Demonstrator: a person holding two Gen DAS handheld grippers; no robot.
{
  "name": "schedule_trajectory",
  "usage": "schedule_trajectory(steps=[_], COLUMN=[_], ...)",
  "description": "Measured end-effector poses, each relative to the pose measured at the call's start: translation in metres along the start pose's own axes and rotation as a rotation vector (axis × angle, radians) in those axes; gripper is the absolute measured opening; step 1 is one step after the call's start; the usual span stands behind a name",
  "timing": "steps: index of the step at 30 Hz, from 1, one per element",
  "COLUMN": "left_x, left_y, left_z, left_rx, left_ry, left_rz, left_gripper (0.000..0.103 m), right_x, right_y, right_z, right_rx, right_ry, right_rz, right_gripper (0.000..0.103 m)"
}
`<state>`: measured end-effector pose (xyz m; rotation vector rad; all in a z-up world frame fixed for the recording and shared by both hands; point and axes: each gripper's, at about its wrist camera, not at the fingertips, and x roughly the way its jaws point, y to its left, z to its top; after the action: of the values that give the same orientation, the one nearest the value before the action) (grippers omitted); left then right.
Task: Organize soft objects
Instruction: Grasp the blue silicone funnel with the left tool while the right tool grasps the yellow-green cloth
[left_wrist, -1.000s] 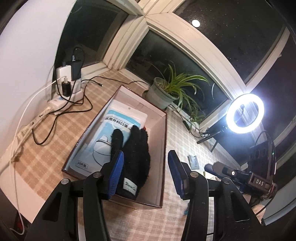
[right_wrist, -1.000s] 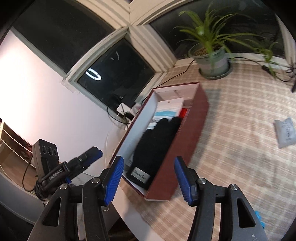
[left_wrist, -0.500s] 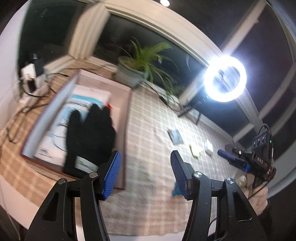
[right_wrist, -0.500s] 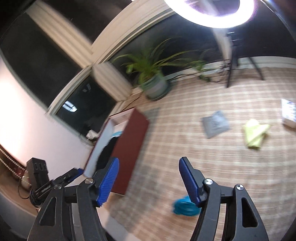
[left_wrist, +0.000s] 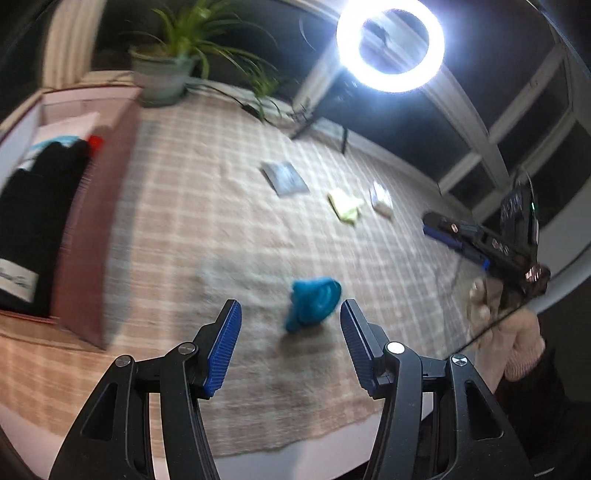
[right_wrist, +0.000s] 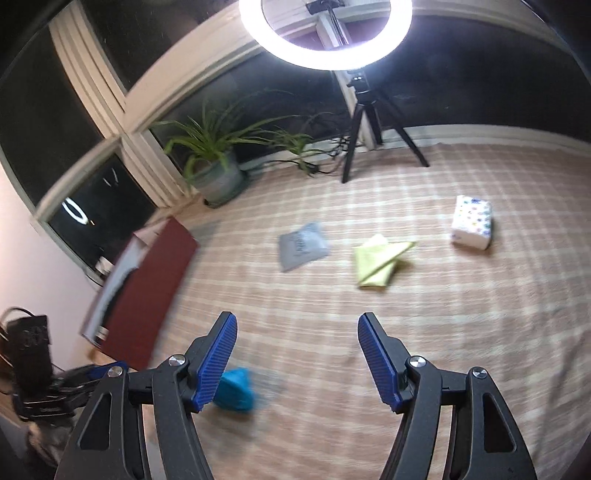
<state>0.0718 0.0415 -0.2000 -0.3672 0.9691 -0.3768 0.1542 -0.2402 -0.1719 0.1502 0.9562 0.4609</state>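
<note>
A crumpled teal cloth (left_wrist: 314, 301) lies on the checked tablecloth just beyond my left gripper (left_wrist: 290, 302), which hangs open above it with nothing between the pads. In the right wrist view the teal cloth (right_wrist: 236, 391) sits beside the left finger of my right gripper (right_wrist: 297, 314), also open and empty. A black glove (left_wrist: 33, 206) lies in the red-brown box (left_wrist: 96, 206) at the left, on a white mask packet (left_wrist: 66, 125). Farther out lie a grey packet (right_wrist: 303, 249), a folded yellow cloth (right_wrist: 380, 262) and a spotted tissue pack (right_wrist: 472, 225).
A potted plant (right_wrist: 218, 177) stands at the window corner behind the box (right_wrist: 147, 291). A ring light (right_wrist: 325, 37) on a tripod (right_wrist: 362, 122) stands at the back. A hand (left_wrist: 480, 302) holds the other gripper at the right table edge.
Both grippers have swung away from the box to the right, over the tablecloth. The glove stays in the box. Both pairs of jaws stand a little wider than a second ago.
</note>
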Motion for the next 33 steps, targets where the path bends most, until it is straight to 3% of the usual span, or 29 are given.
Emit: schedule_trajectory(steps=[8, 13, 19, 27, 33], left_x=[0.039, 0.057, 0.082, 0.103, 0.115], left_y=[-0.021, -0.031, -0.038, -0.037, -0.029], left_z=[-0.013, -0.019, -0.024, -0.021, -0.015], left_rx=[0.046, 0.067, 0.084, 0.099, 0.094], left_ry=[0.057, 0.050, 0.051, 0.014, 0.015], left_rz=[0.026, 0.057, 0.086, 0.188, 0.224], left_gripper=[0.055, 0.055, 0.055, 0.055, 0.052], right_x=[0.035, 0.064, 0.104, 0.129, 0.146], right_y=[-0.039, -0.048, -0.056, -0.072, -0.069], right_z=[0.014, 0.022, 0.027, 0.038, 0.041], right_rx=[-0.046, -0.110, -0.175, -0.161, -0.191], right_ry=[0.066, 0.073, 0.095, 0.106, 0.128], right_rz=[-0.089, -0.122, -0.142, -0.131, -0.125], right_gripper=[0.064, 0.064, 0.064, 0.064, 0.064])
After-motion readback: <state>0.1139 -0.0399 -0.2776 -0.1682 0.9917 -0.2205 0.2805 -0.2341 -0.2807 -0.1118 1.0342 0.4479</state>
